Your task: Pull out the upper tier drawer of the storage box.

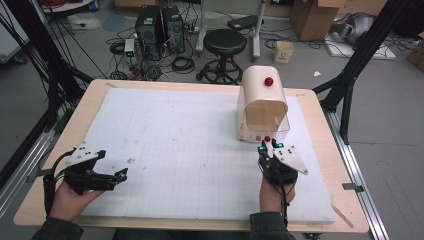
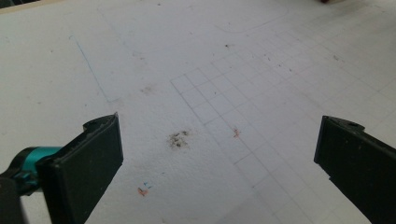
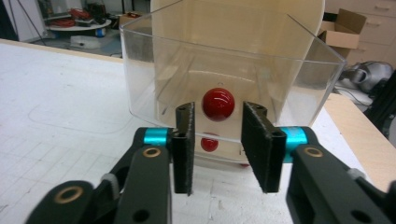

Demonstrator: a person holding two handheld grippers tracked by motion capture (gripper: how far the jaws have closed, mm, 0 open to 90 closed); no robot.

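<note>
High view first: a wooden table (image 1: 55,165) carried a white foam board (image 1: 190,150) ruled with a faint grid. Toward the board's far right corner stood a box (image 1: 262,102) with a cream rounded lid and clear plastic walls, its open front facing the near edge. A red knob (image 1: 269,81) sat on the lid, and a second red knob (image 1: 267,139) showed at the box's near lip. The right gripper (image 1: 270,145), held in the person's right hand (image 1: 272,195), pointed at that lip, its tips just beside the lower knob. The left gripper (image 1: 112,165) lay low near the board's near left corner, held in the left hand (image 1: 67,200), well apart from the box.

Left gripper view: the left gripper (image 2: 219,154) had its jaws spread wide over the bare foam board (image 2: 210,70) (a dark smudge (image 2: 179,139) lay on the board between them), holding nothing.

Right gripper view: the right gripper (image 3: 217,140) had its jaws partly open, with a clear gap between the pads and nothing pinched. A red ball knob (image 3: 218,104) on the clear box (image 3: 163,60) showed just above and between the tips; I could not tell whether either pad touched it. A smaller red shape (image 3: 209,143) showed below it through the plastic (possibly a reflection).
</note>
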